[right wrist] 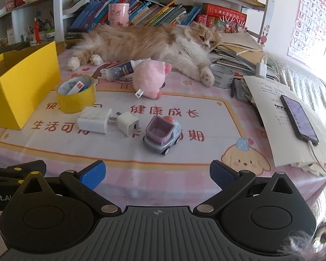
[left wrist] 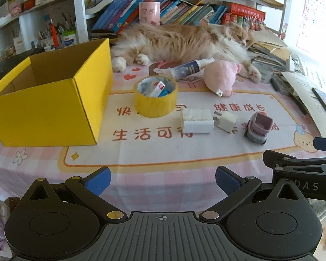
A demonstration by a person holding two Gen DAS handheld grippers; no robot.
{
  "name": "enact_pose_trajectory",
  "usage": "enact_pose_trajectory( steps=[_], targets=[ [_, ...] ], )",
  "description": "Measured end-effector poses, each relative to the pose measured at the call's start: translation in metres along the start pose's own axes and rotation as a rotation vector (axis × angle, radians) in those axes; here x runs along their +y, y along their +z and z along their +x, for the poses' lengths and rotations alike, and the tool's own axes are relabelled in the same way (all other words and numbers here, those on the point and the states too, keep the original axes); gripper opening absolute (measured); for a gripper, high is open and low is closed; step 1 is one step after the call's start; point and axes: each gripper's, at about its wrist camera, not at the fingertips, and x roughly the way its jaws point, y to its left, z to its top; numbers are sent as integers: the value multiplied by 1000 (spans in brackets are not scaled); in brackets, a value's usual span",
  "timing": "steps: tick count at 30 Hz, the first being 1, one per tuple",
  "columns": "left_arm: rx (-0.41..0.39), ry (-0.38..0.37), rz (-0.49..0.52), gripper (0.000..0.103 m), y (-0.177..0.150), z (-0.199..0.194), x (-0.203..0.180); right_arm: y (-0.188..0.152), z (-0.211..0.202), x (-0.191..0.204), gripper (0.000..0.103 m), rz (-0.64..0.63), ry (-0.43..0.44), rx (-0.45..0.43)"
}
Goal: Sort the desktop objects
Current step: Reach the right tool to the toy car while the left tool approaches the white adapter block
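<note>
Nothing looks sorted yet: both claws, left and right, gape empty at the table's near edge, so next one should reach for the car and drop it in the box.

The desk mat reads "健康成长"; the wall poster shows A–Z.

Desk covered by pink checked mat with orange characters. Far left: open yellow cardboard box. Just right of it, yellow tape roll stood on end, small packets inside. Near centre: two white plug adapters touching, grey-purple toy truck to right. Farther back: spray bottle on its side, pink plush pig beside it. Long-haired cat lay along far edge. Right: book stack, papers, phone on top.
</note>
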Motion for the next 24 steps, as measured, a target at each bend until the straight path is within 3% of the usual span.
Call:
enact_pose_trajectory(
  steps=[11, 24],
  targets=[
    [14, 93, -14, 103, 21, 10, -19, 21, 28, -21, 103, -17, 87, 7],
    [22, 125, -50, 103, 37, 26, -32, 37, 57, -47, 103, 9, 158, 38]
  ],
)
